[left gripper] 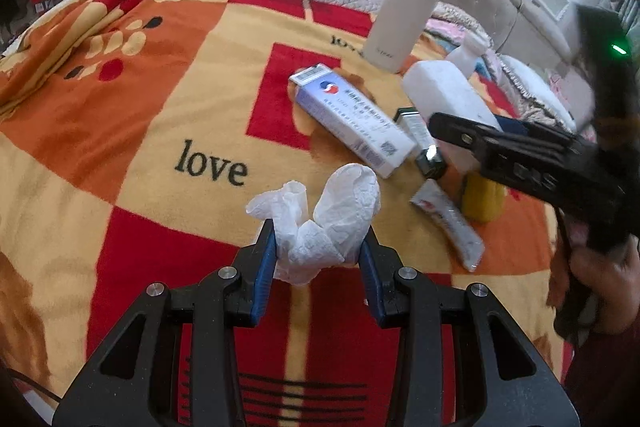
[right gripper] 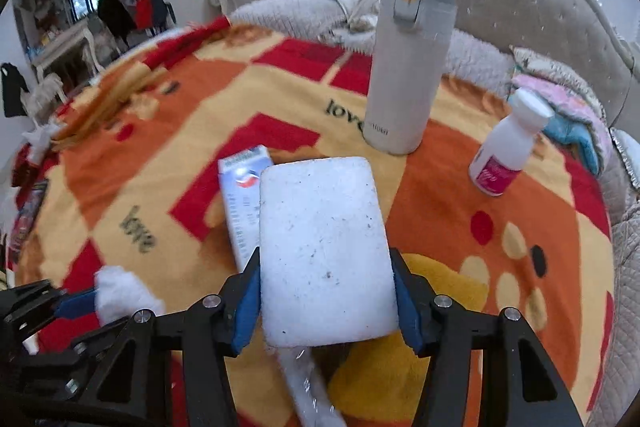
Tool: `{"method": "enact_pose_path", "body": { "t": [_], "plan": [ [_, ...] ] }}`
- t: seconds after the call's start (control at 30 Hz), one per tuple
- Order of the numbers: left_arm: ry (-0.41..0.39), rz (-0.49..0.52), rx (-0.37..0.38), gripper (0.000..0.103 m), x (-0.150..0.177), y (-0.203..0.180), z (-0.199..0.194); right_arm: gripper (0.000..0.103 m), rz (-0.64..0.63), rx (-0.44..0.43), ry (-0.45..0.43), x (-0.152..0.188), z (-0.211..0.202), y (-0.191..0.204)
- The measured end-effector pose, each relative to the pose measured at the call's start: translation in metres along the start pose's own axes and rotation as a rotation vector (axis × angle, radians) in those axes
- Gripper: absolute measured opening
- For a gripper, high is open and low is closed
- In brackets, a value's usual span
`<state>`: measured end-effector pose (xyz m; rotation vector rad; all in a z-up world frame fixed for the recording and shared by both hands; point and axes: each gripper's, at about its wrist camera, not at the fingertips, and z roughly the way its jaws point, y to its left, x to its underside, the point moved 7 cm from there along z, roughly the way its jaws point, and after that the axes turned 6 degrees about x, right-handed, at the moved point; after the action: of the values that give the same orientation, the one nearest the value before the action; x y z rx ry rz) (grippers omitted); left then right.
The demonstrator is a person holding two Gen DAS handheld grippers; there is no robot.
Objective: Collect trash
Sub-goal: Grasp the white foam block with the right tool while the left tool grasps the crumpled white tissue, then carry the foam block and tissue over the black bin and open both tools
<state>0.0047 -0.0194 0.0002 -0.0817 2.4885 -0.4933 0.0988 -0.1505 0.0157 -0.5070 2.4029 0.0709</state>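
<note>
Gripping a crumpled white tissue (left gripper: 320, 227), the left claw (left gripper: 318, 259) has its blue pads pressed into both sides of the wad, holding it just above a bed covered by a red, orange and yellow blanket (left gripper: 160, 107) printed with the word "love". The right claw (right gripper: 326, 291), held in a person's hand (left gripper: 600, 279), is clamped on a white foam block (right gripper: 324, 247), its blue pads bearing on the block's two long sides near the close end.

Beyond the left claw and slightly right lies a flat blue-and-white box (left gripper: 352, 119), with a small sachet (left gripper: 448, 223) and a yellow item (left gripper: 482, 197) further right. Ahead of the right claw stands a tall white flask (right gripper: 408, 67); to its right, a small white bottle with a pink label (right gripper: 508, 151) leans.

Both pieces of trash look secured, so the step is likely carrying them away. Keeping both grips firm matters: the tissue is soft and could slip, and the foam sticks far forward, so lifting clear of the flask before turning seems wise.
</note>
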Motion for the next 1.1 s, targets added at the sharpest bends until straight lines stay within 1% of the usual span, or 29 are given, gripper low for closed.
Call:
{"method": "enact_pose_path", "body": {
  "t": [0.1, 0.3, 0.57, 0.83, 1.1],
  "plan": [
    [0.001, 0.005, 0.014, 0.037, 0.005, -0.008, -0.004, 0.056, 0.034, -0.016, -0.023, 0.019, -0.029, -0.001],
    [0.020, 0.026, 0.032, 0.037, 0.026, -0.030, -0.012, 0.056, 0.107, -0.020, -0.037, 0.063, -0.065, -0.012],
    [-0.001, 0.048, 0.037, 0.037, 0.037, -0.052, -0.032, 0.056, 0.191, -0.021, -0.033, 0.106, -0.086, -0.030],
    [0.000, 0.074, 0.045, 0.037, 0.048, -0.071, -0.043, 0.056, 0.253, -0.019, -0.029, 0.135, -0.100, -0.048],
    [0.001, 0.077, 0.034, 0.037, 0.057, -0.077, -0.051, 0.056, 0.268, -0.037, -0.043, 0.144, -0.107, -0.052]
  ]
}}
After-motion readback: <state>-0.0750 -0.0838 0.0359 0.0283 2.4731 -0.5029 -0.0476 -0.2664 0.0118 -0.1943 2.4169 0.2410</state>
